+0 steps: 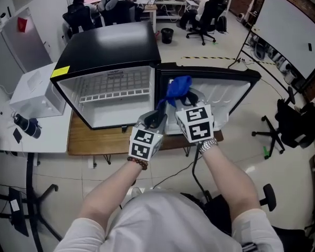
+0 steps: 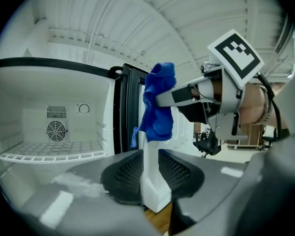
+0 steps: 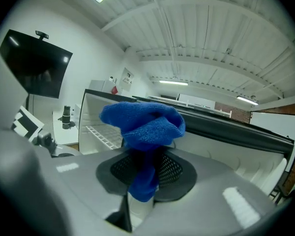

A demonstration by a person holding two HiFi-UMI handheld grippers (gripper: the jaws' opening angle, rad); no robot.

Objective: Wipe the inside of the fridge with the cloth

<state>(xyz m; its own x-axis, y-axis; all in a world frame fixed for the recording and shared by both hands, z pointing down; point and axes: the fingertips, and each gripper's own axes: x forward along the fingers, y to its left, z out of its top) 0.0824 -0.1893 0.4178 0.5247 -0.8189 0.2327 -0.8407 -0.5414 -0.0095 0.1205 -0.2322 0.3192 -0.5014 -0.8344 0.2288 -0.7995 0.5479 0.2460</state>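
Step, as judged: approach, wiping not yet begun.
- Right claw (image 3: 145,167) clamped on blue cloth (image 3: 143,123), mid-wad.
- Cloth in air at hinge edge of open fridge (image 1: 109,42), between cavity and door (image 1: 223,88); outside cavity.
- Fridge on wooden counter (image 1: 92,140).
- Left claw (image 2: 150,167) jaws apart, nothing between; low before cavity.
- Cloth bunched. Long axis near vertical in left gripper view: fat lobe above pads, tail hanging below.
- Next move, judged: carry cloth left into cavity, press lobe on wall or wire shelf (image 1: 113,94). Loose tail may snag shelf.

No print seems legible, even on the fridge (image 1: 110,46).
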